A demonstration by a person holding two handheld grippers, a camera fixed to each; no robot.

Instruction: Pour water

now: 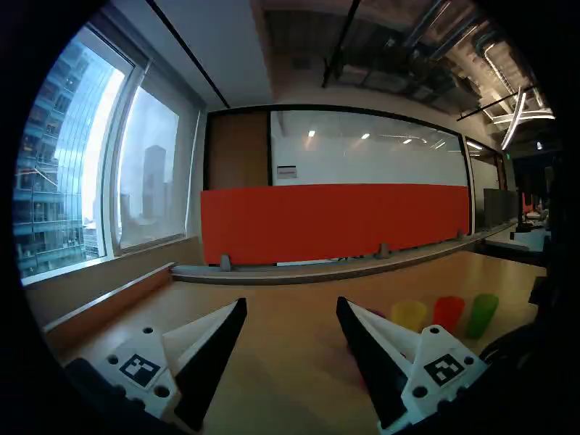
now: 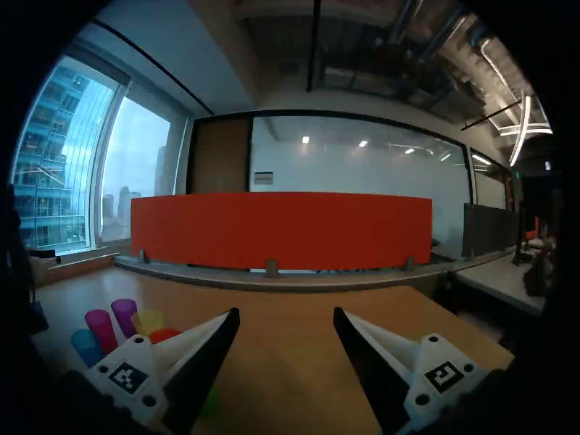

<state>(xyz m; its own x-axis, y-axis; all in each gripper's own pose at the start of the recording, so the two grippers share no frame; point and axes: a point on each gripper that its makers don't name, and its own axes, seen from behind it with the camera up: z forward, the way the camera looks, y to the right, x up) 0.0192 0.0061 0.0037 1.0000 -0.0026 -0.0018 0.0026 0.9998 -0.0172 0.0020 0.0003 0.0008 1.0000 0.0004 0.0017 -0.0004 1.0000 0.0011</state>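
Left gripper (image 1: 291, 300) and right gripper (image 2: 286, 310) both hang with fingers spread and empty above the wooden table (image 1: 304, 283), facing the red divider (image 1: 333, 221), while the yellow cup (image 1: 409, 313), red cup (image 1: 448, 312) and green cup (image 1: 482, 313) stand in a row on the near side of that divider, apart from both.

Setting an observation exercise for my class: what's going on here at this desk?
The left gripper and the right gripper, both hand-held, are open and empty over a wooden desk. A yellow cup, a red cup and a green cup stand on it, untouched. No pouring has begun.
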